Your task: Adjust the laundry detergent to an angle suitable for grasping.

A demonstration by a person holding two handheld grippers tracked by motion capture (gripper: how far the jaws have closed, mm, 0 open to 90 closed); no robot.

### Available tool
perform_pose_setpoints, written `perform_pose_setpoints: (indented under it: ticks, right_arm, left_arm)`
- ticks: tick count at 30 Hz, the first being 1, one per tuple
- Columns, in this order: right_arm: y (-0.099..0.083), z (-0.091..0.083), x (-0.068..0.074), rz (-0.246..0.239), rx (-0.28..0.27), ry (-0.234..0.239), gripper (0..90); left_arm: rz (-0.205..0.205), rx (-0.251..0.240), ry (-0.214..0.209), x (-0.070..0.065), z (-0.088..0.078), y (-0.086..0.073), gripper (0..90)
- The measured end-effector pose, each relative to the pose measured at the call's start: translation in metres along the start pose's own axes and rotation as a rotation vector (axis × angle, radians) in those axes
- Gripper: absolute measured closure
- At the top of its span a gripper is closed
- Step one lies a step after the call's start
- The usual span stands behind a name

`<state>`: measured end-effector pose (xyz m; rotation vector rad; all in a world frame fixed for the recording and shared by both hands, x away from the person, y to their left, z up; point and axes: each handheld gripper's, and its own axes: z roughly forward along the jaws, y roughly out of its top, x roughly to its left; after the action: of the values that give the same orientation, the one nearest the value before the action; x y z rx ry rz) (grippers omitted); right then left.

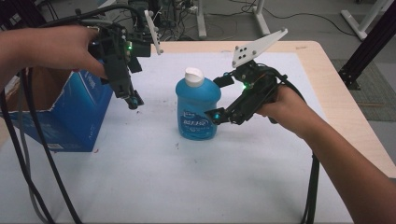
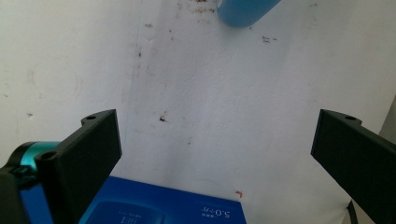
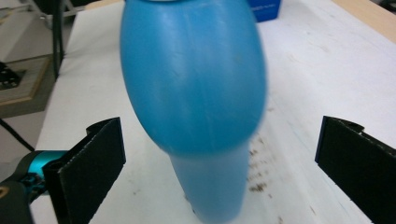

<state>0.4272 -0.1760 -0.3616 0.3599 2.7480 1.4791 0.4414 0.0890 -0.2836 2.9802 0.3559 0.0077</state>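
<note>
A blue bottle [image 1: 198, 106] with a white cap [image 1: 194, 76] is standing upright near the middle of the white table cover [image 1: 187, 186], its label facing the near edge. Just to its right, the right gripper [image 1: 214, 115] is reaching in from the right side, angled down and leftward, with its tip right beside the bottle's lower body; whether it is touching the plastic I cannot tell from above. In the right gripper view the bottle [image 3: 196, 93] is sitting blurred between the two black jaws, which are standing wide apart with clear space on either side of it, so nothing is being gripped. The person's right hand [image 1: 280, 105] is wrapping around the gripper's rear, the forearm running back toward the near right corner, and the pale three-cornered plate [image 1: 258, 46] is tilting up above it. Off to the left, the left gripper [image 1: 133, 100] is hanging in the air, pointing down and slightly right, well apart from the bottle, with the left hand [image 1: 56, 49] clasping it from the far left. Its own view is showing its jaws spread wide over the stained white cover, empty, with the bottle's base [image 2: 243, 11] at the top edge. A blue cardboard box [image 1: 70, 112] is sitting at the table's left side, below that hand, open at the top. Black cables [image 1: 42, 154] are trailing down past the box toward the near edge.
</note>
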Motion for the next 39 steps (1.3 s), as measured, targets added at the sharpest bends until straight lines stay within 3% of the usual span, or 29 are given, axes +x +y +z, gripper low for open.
perform_pose_setpoints:
  ticks: [4, 8, 10, 13, 18, 20, 23, 24, 26, 31, 39]
  right_arm:
    - [0.0, -0.015, 0.0, 0.013, 0.04, -0.029, 0.6]
    - [0.003, -0.031, 0.005, -0.021, 0.104, -0.072, 0.7]
    - [0.006, -0.04, 0.009, -0.016, 0.132, -0.091, 0.7]
    - [0.008, -0.053, 0.015, -0.02, 0.199, -0.087, 0.8]
    - [0.007, -0.071, 0.023, -0.008, 0.251, -0.101, 0.8]
    - [0.005, -0.086, 0.027, 0.003, 0.288, -0.102, 0.8]
    - [0.004, -0.093, 0.027, 0.034, 0.323, -0.096, 0.8]
    - [0.004, -0.097, 0.027, 0.049, 0.339, -0.107, 0.9]
    - [0.003, -0.11, 0.027, 0.109, 0.381, -0.186, 0.9]
    - [-0.002, -0.128, 0.032, 0.107, 0.447, -0.213, 0.9]
    - [0.0, -0.138, 0.044, 0.111, 0.487, -0.163, 0.9]
  left_arm:
    - [-0.001, -0.001, 0.002, 0.0, -0.001, 0.001, 1.7]
    - [-0.001, -0.009, 0.008, 0.0, -0.001, 0.001, 1.7]
    - [-0.001, -0.011, 0.01, 0.0, -0.002, 0.002, 1.7]
    - [0.004, -0.012, 0.014, 0.001, -0.003, 0.002, 1.7]
    - [0.0, -0.023, 0.014, 0.001, -0.003, 0.004, 1.6]
    - [0.004, -0.027, 0.014, 0.002, -0.004, 0.005, 1.7]
    - [0.008, -0.031, 0.018, 0.002, -0.006, 0.007, 1.7]
    - [0.01, -0.034, 0.021, 0.003, -0.007, 0.008, 1.7]
    - [0.012, -0.038, 0.027, 0.005, -0.01, 0.011, 1.7]
    - [0.016, -0.053, 0.027, 0.008, -0.014, 0.016, 1.7]
    - [0.019, -0.052, 0.029, 0.013, -0.016, 0.025, 1.7]
